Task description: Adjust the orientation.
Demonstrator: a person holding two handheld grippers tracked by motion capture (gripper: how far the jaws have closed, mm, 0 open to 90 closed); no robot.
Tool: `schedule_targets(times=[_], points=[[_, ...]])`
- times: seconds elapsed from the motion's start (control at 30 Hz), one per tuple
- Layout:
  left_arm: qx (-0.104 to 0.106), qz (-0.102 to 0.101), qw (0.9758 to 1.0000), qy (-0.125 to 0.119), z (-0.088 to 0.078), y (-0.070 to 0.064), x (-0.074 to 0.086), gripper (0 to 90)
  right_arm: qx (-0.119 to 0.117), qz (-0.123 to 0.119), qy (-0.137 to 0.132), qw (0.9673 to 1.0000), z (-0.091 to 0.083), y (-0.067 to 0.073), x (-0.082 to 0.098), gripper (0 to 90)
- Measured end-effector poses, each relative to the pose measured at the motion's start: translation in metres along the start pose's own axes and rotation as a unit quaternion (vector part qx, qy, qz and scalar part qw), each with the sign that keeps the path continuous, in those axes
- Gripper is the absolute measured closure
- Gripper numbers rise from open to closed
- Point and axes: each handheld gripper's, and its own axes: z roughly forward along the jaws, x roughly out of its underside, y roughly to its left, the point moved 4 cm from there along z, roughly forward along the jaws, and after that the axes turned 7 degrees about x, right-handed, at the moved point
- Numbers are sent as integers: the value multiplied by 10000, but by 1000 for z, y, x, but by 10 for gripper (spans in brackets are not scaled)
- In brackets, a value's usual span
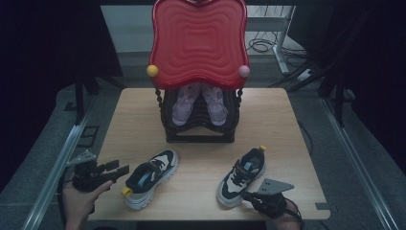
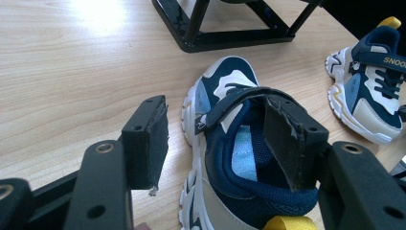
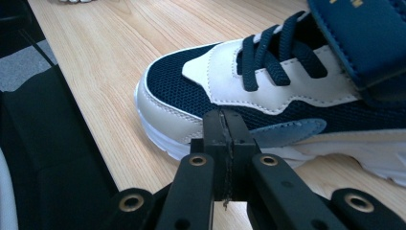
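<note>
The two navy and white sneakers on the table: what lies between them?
Bare wooden table. In the high view, nothing lies between the left sneaker and the right sneaker; the black shoe rack stands farther back.

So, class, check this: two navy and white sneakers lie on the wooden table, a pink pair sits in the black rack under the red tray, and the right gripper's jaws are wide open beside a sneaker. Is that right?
Not quite. The right gripper is shut, its pads pressed together with nothing between them, as the right gripper view shows. It sits beside the right sneaker. The rest stands.
</note>
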Motion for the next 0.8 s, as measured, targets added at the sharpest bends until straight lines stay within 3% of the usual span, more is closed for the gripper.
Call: schedule_targets(times=[0.37,0.6,0.8], points=[[-9,7,10000,-28,-3,1,0,416,27,-123,8,9999,14,9,-10,899],[-20,-14,10000,-44,-4,2,0,415,35,-159,140,9998,15,11,-3,899],[-20,-4,10000,-13,-3,2,0,415,-72,-223,192,9995,26,18,-6,899]])
